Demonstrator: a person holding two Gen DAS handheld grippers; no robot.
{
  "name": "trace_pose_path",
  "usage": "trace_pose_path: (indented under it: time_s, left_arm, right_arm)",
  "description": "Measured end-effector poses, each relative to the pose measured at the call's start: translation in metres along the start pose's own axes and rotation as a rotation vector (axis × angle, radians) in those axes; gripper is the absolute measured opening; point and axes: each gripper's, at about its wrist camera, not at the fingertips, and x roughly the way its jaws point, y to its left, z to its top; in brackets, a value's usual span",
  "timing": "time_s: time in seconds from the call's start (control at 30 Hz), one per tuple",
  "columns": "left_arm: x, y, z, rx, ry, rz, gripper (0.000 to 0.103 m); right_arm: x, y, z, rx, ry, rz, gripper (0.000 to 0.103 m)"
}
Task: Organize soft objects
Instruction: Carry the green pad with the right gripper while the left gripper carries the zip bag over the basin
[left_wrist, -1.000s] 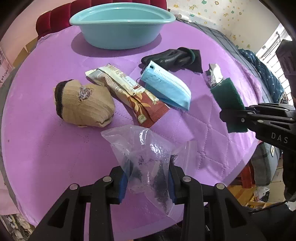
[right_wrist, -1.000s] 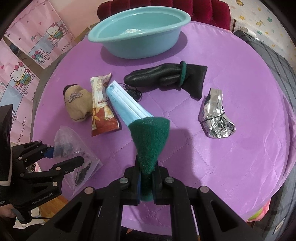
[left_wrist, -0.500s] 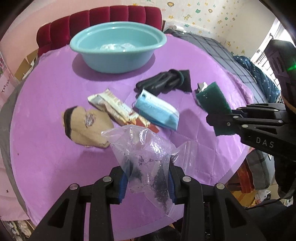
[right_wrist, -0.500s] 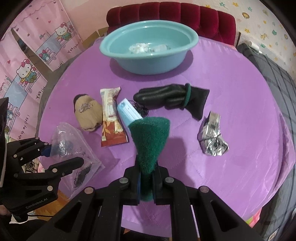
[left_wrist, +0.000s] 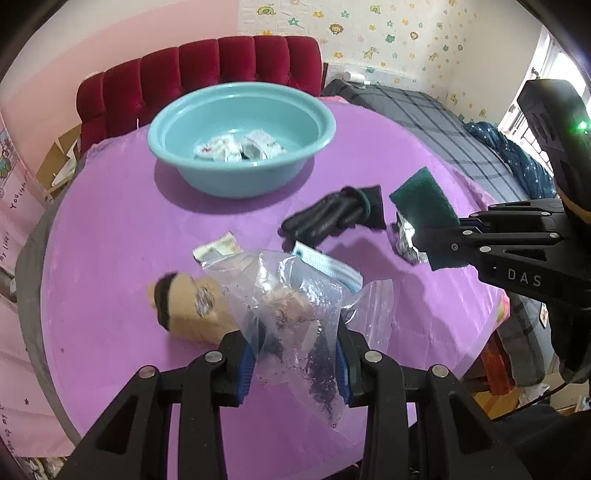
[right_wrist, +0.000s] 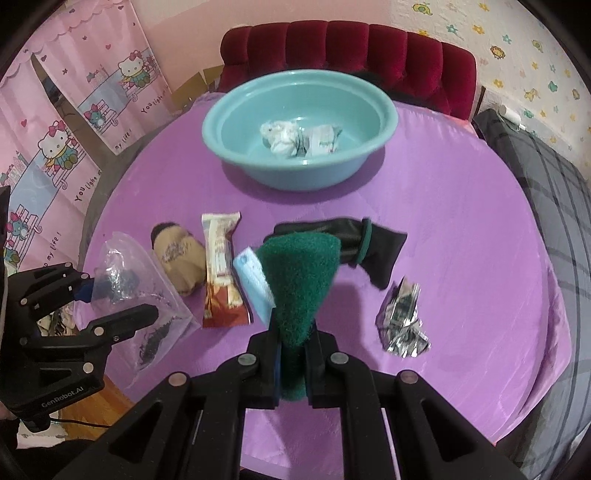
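A limp, slippery clear plastic zip bag (left_wrist: 295, 314) is pinched mid-body by the left gripper (left_wrist: 294, 363) and a light, springy dark-green scouring pad (right_wrist: 297, 284) is clamped at its base by the right gripper (right_wrist: 293, 363), both above the purple quilted table (right_wrist: 461, 221).

Home, looks like a kid's bedroom or family room. Evidence: round worktop (right_wrist: 461, 221) under a quilted purple cover, red tufted velvet headboard or sofa back (right_wrist: 347, 48) at the far side, pink wall with cartoon-cat curtain (right_wrist: 55, 122) on the left, cream wallpaper with little animal and star prints (left_wrist: 406, 33) far right. Bed with dark plaid blanket (left_wrist: 443, 118) on the right, window light beyond it. Domestic clutter on the worktop: teal plastic wash basin (right_wrist: 299, 129), snack wrapper (right_wrist: 221, 273), face mask (right_wrist: 255, 284), black glove (right_wrist: 354, 243). Cardboard boxes (left_wrist: 59, 162) on the floor far left.
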Motion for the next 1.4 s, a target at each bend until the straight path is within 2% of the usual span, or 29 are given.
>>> trace_pose_path:
  time_s: [0.33, 0.63, 1.4]
  left_arm:
    - [-0.010, 0.011, 0.040, 0.018, -0.032, 0.002, 0.039]
    - [-0.008, 0.027, 0.072, 0.032, -0.051, 0.016, 0.039]
    - [0.043, 0.077, 0.165, 0.020, -0.061, 0.021, 0.039]
  right_arm:
    - [-0.015, -0.009, 0.047, 0.006, -0.028, 0.007, 0.009]
    - [-0.011, -0.012, 0.086, -0.016, -0.029, 0.011, 0.009]
    - [0.034, -0.028, 0.187, -0.013, -0.027, 0.034, 0.010]
